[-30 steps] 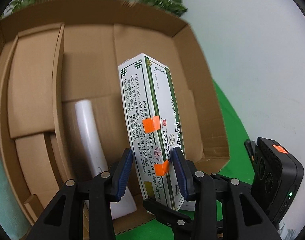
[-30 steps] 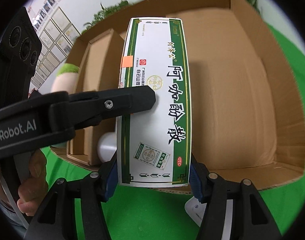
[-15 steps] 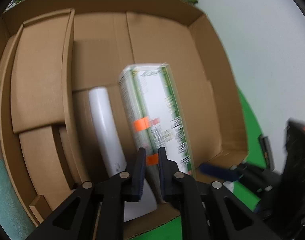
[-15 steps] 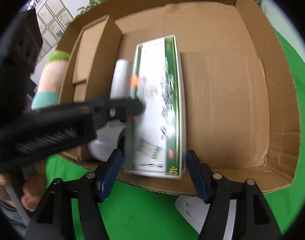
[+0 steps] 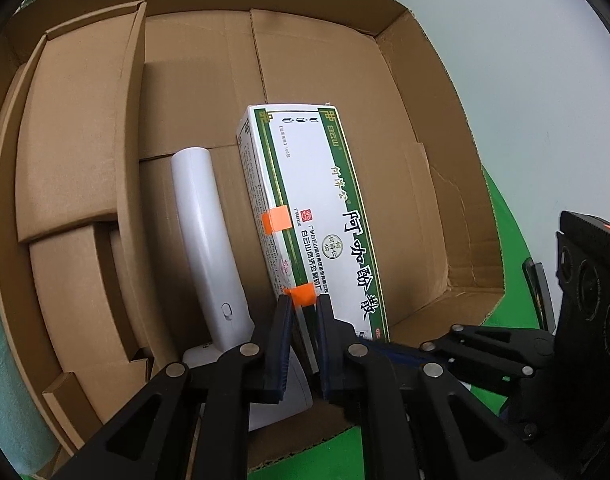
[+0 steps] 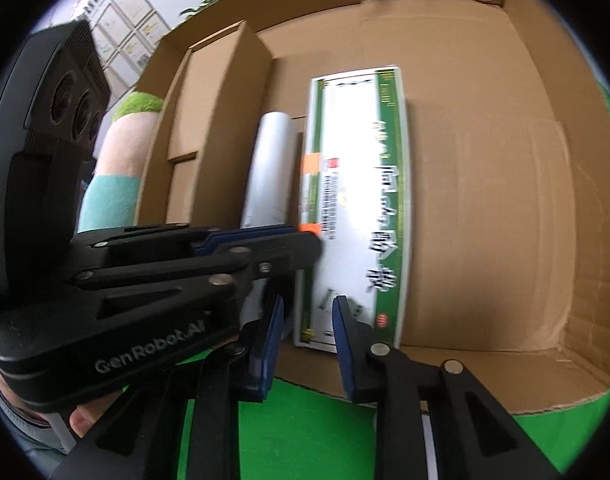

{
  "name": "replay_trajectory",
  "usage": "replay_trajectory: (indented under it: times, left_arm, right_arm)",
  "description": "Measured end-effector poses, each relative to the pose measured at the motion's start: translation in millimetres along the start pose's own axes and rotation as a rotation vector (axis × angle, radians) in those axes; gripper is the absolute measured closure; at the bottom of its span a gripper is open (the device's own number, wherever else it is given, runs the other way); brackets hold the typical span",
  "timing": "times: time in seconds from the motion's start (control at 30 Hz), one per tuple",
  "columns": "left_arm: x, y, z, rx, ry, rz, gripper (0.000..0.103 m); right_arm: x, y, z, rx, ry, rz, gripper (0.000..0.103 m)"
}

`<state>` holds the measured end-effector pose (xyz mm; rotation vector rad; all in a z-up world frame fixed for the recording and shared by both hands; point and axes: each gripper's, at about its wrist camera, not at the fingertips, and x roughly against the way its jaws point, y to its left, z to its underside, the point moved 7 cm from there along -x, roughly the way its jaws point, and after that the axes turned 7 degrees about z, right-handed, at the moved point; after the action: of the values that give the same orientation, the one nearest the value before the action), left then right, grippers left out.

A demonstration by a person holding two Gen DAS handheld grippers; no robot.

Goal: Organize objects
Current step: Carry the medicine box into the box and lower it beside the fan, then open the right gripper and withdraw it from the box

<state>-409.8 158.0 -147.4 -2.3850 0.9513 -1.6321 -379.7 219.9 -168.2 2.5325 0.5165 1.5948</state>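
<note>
Large brown corrugated cardboard box, filling most of the frame: matt, rough, creased on the right wall. White-and-green printed paperboard medicine carton, centre: smooth, slight sheen, with matt orange tape tabs. White plastic handheld device, left of centre: smooth, satin; green cloth surface, bottom: matt.

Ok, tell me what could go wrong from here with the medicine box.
1. The shut left tool sits at the medicine box's near corner; a nudge could shove it into the white device lying alongside.
2. The box's near end rests close to the carton's low front edge, so pulling back might drag it out.
</note>
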Motion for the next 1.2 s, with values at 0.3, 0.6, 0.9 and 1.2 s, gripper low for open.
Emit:
replay_trajectory:
  times: [0.3,0.6,0.9,1.2]
  left_arm:
    - [53,-1,0,-0.032,-0.146,-0.074,0.069]
    - [99,-4,15,-0.121,-0.297,-0.234,0.041]
    - [125,-7,32,-0.139,-0.383,-0.259,0.032]
    - [188,-27,60,-0.163,-0.641,-0.369,0.000]
  right_arm:
    - [27,-38,-16,-0.023,-0.161,0.159,0.043]
    - [11,4,4,0.023,-0.120,0.103,0.063]
    - [40,-1,-2,0.003,-0.213,0.189,0.037]
    - [97,33,9,0.118,-0.465,0.377,0.001]
